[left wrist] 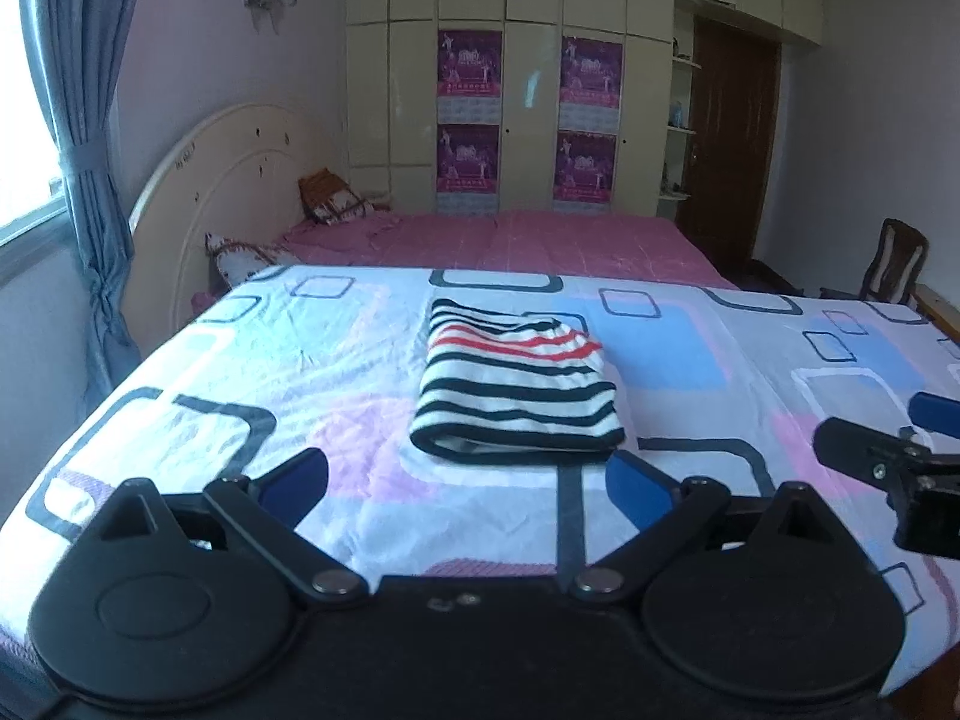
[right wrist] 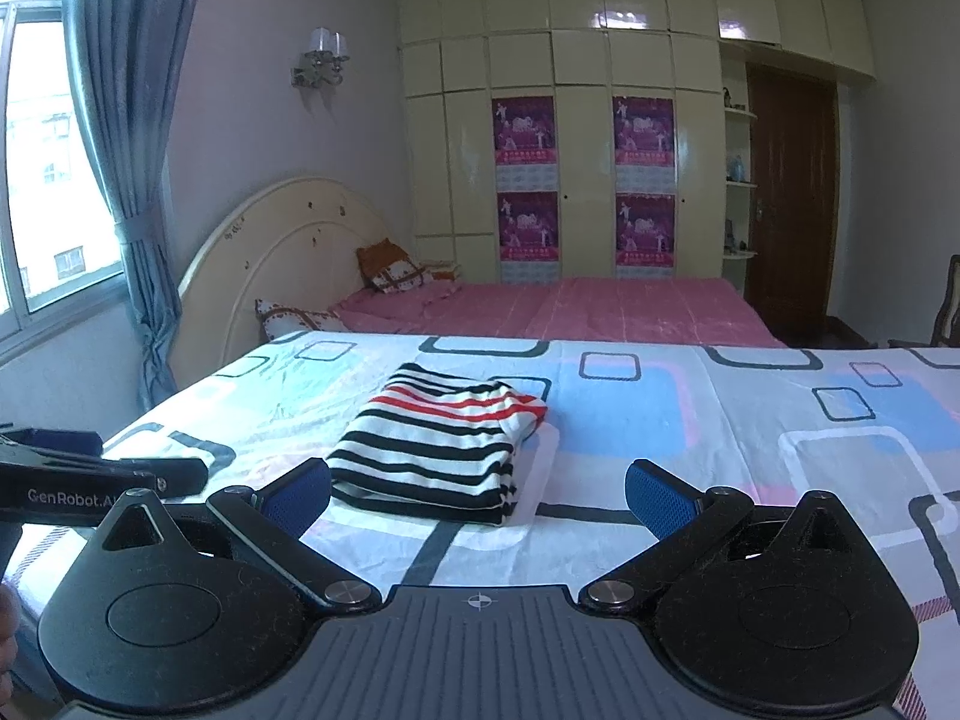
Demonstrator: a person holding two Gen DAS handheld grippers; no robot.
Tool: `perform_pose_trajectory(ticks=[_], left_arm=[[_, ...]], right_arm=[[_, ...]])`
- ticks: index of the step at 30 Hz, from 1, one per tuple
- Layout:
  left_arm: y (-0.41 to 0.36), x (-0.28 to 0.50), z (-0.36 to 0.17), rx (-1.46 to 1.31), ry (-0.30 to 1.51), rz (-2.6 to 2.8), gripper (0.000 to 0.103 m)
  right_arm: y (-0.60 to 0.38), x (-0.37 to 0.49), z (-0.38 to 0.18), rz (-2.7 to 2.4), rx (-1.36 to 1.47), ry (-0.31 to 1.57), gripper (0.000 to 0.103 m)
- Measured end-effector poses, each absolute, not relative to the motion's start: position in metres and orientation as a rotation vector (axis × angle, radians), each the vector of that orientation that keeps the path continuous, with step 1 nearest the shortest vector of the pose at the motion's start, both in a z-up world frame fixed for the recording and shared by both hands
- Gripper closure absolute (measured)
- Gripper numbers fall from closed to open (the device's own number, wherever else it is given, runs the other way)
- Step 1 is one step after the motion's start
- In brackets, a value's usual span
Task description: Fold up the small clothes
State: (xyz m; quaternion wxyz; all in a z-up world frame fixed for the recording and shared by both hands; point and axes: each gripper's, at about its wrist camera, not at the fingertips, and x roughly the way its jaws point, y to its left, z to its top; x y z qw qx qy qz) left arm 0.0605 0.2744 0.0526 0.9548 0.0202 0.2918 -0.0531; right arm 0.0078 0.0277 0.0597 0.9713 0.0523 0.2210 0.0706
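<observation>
Striped garment — black and white bands with a few red ones near its far end — lies as a compact, layered rectangle on the patterned bedsheet, near the middle of the bed. We note the left gripper just short of the garment's near edge, jaws spread wide and holding nothing; its right blue pad sits close to the near right corner without clearly touching it. The right gripper is likewise spread and empty, its left pad just beside the near left corner in its own view. We judge the folding largely complete; what remains is a final tidy or a release and withdrawal. To do this well, we recommend keeping both grippers low and level, approaching the near edge squarely, and pressing or pinching all layers together — a grip on the top layer alone would peel the stack open. Far-side edges look slightly uneven, though we cannot tell how well the layers align underneath.
</observation>
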Motion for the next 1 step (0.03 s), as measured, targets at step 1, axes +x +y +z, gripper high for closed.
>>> perform_pose_trajectory(ticks=[1], left_arm=[[0.2733, 0.0638, 0.0515, 0.046, 0.594, -0.11, 0.001]], right_arm=[[0.0262, 0.0102, 0.0578, 0.138, 0.107, 0.452, 0.0]])
